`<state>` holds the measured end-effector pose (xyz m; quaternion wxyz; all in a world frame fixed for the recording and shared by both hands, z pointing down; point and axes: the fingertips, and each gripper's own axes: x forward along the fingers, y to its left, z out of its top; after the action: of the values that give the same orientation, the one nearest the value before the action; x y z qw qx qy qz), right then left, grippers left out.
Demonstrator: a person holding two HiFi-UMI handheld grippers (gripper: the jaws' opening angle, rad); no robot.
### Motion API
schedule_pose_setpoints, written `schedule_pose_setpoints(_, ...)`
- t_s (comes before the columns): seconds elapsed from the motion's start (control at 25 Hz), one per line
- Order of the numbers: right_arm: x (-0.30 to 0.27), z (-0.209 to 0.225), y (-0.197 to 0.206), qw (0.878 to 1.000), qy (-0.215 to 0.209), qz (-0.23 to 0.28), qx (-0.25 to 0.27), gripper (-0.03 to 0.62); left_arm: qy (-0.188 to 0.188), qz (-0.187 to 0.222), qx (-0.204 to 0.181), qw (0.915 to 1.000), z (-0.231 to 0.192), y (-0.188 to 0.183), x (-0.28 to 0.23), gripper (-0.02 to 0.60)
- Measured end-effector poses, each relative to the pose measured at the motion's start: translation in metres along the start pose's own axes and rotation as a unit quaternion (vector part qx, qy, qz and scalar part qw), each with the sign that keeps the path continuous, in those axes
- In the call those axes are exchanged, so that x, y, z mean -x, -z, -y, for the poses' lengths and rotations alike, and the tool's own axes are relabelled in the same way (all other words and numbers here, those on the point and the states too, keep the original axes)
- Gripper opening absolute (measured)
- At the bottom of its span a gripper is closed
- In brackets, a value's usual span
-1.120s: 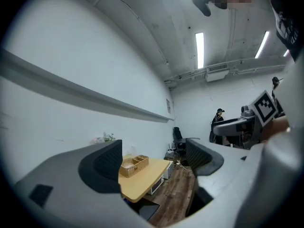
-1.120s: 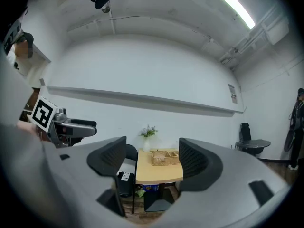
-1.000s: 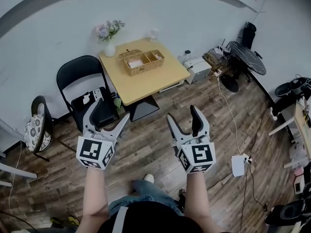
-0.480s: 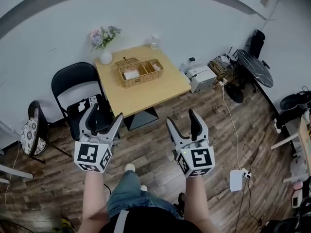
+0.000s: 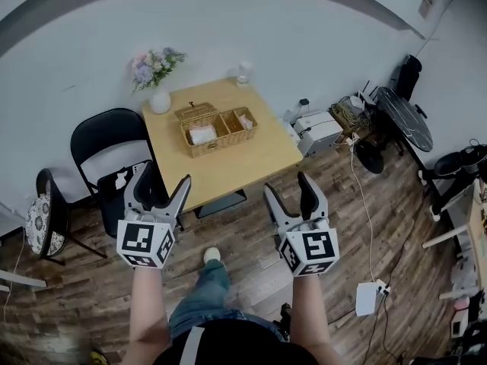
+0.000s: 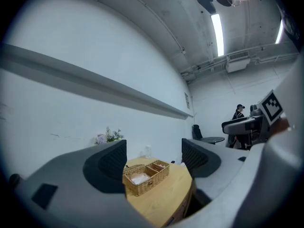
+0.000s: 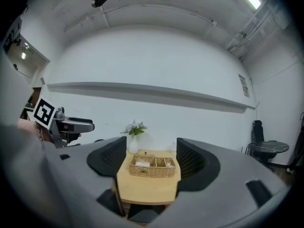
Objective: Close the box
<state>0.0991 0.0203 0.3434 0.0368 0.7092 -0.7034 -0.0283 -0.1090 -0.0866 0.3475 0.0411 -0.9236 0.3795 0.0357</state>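
Observation:
A wicker box (image 5: 217, 128) with several compartments stands on the square wooden table (image 5: 243, 167), its lid (image 5: 195, 112) folded back open at the far left. My left gripper (image 5: 162, 179) is held in the air short of the table's near left corner; its jaws are closing with nothing between them. My right gripper (image 5: 288, 187) hangs open and empty before the near right corner. In the left gripper view the box (image 6: 146, 176) shows far off between the jaws of the left gripper (image 6: 154, 158). The right gripper (image 7: 152, 158) frames the box (image 7: 153, 167) likewise.
A vase of flowers (image 5: 156, 90) and a glass (image 5: 243, 73) stand at the table's back edge. A black folding chair (image 5: 106, 147) is left of the table, a cushioned chair (image 5: 42, 219) further left. A white appliance (image 5: 319, 131), cables and a white adapter (image 5: 367, 296) lie right.
The person has stepped toward the table, so the table and box sit closer and lower in view. Both grippers stay raised in front; the left jaws have narrowed a little.

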Motion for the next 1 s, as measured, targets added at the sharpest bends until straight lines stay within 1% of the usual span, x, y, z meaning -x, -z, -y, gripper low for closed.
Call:
schedule_pose_setpoints(0.2,-0.078,0.025,-0.002,1.000,-0.015,-0.005,-0.003,0.339,-0.023,-0.002,0.011,0.9997,-0.043,0.008,-0.061,0.365)
schedule_pose_setpoints(0.32,-0.131,0.037,0.000,1.000,-0.028,-0.012,-0.008,0.339,-0.036,-0.009,0.011,0.9993,-0.069,0.017,-0.096,0.364)
schedule_pose_setpoints(0.48,-0.201,0.040,0.003,0.999,-0.048,-0.022,-0.010,0.339,-0.050,-0.023,0.008,0.9985,-0.104,0.031,-0.138,0.359)
schedule_pose_setpoints(0.6,-0.243,0.039,0.010,0.997,-0.069,-0.032,-0.010,0.339,-0.059,-0.027,0.011,0.9978,-0.124,0.039,-0.165,0.356)
schedule_pose_setpoints(0.72,-0.271,0.036,0.022,0.995,-0.087,-0.045,-0.013,0.337,-0.067,-0.031,0.010,0.9972,-0.137,0.045,-0.180,0.353)
schedule_pose_setpoints(1.0,-0.312,0.031,0.043,0.990,-0.121,-0.072,-0.019,0.328,-0.090,-0.061,0.006,0.9941,-0.152,0.063,-0.189,0.342)
